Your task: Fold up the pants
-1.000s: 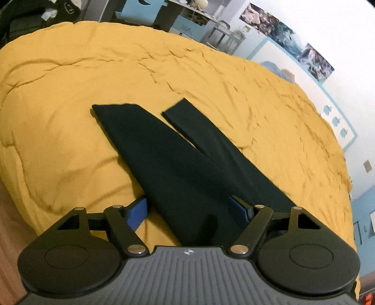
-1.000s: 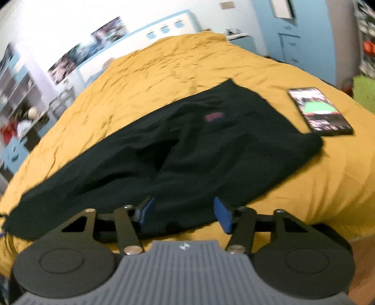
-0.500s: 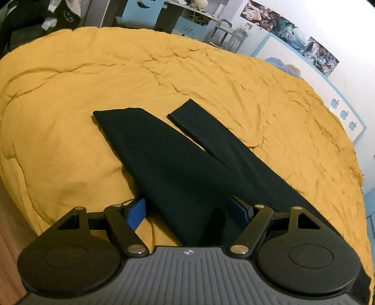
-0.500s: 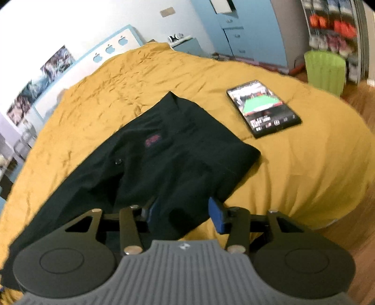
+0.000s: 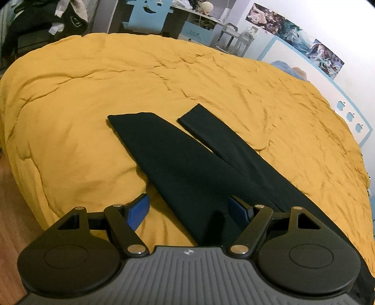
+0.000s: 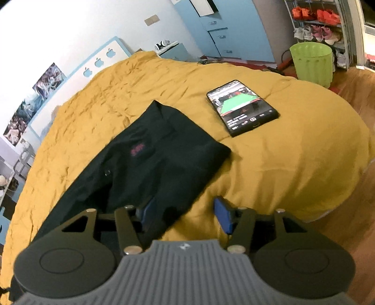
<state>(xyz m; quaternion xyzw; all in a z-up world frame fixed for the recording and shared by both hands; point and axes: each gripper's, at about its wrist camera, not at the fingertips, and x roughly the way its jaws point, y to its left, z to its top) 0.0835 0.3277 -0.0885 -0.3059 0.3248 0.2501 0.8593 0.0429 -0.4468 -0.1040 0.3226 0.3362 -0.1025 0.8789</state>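
Left claw gapes wide over a leg of the pants; right claw is opening over the waist corner, holding nothing. Pants lie spread on the bed. A shallow pinch may catch the duvet too.

A home bedroom: a wide bed under a rumpled mustard-yellow quilt, pale blue wardrobe drawers, wall posters, a shoe rack.

No text reads clearly: the pants logo and phone screen blur
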